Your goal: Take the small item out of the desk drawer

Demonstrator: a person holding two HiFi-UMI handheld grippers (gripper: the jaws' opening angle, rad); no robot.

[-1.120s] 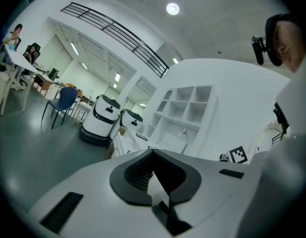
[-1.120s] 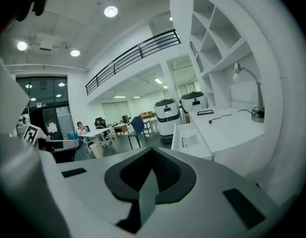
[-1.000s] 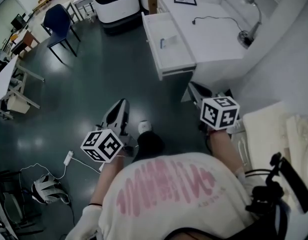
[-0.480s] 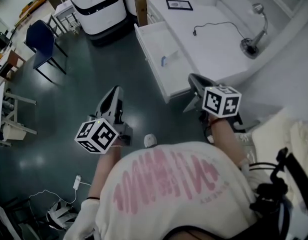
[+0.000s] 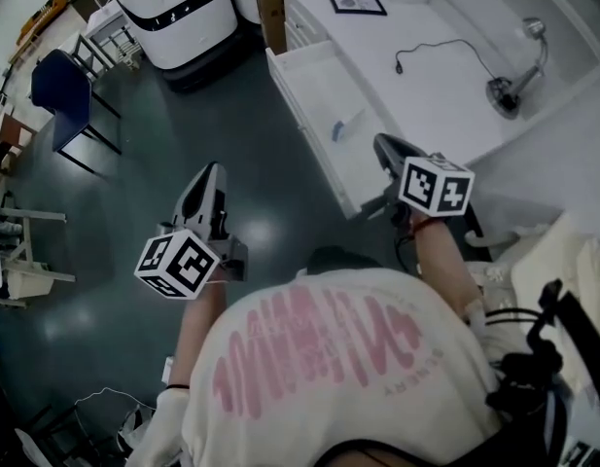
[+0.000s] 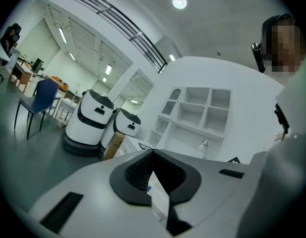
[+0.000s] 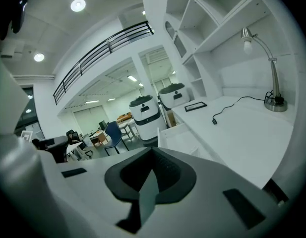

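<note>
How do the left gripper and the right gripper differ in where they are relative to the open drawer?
The left gripper hangs over the dark floor, well apart from the open drawer. The right gripper is by the drawer's near end. The right gripper's tips are close to the small item in the drawer, and the left gripper's are far from it. Both have their jaws together with nothing between them.
</note>
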